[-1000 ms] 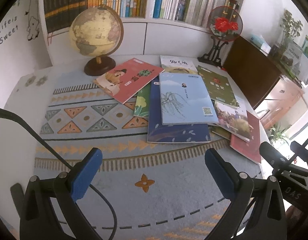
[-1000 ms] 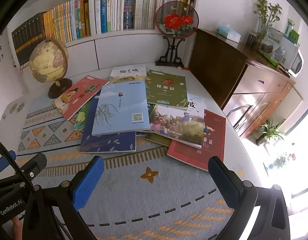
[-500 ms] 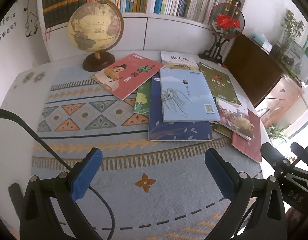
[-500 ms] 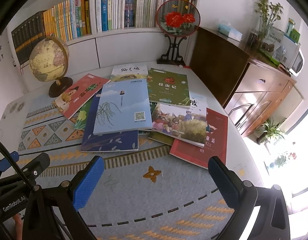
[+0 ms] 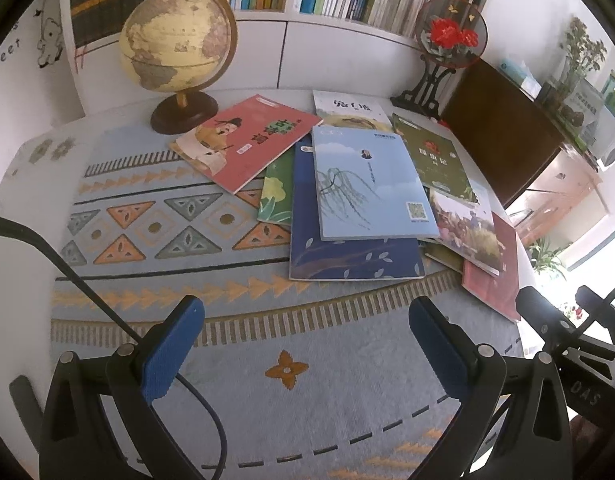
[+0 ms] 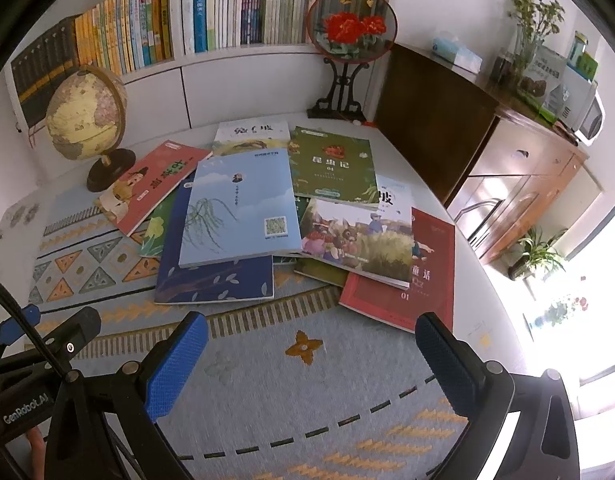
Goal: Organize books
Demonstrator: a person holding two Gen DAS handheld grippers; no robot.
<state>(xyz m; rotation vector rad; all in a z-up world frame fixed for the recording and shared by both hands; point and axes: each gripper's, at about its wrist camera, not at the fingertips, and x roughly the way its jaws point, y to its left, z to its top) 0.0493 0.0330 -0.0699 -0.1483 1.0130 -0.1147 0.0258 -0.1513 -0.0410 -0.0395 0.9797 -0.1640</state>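
Both tongs hang side by side over the near stretch of patterned cloth [image 5: 179,240], the left gripper [image 5: 305,344] and right gripper [image 6: 311,360] each spread wide with nothing between the blue pads. Bare cloth lies just ahead of both, and more opens to the left of the left gripper; the table's white edge [image 6: 479,292] curves away on the right. The right tool's side view of its neighbour reads "GenRobot.AI". Ahead sprawls an overlapping heap of books [image 6: 267,216]: a pale blue willow cover [image 5: 367,184] on top, a navy one [image 5: 347,256] beneath, a red one [image 6: 423,280] marked "01" nearest the right gripper. A globe [image 5: 179,40] stands beyond, far left.
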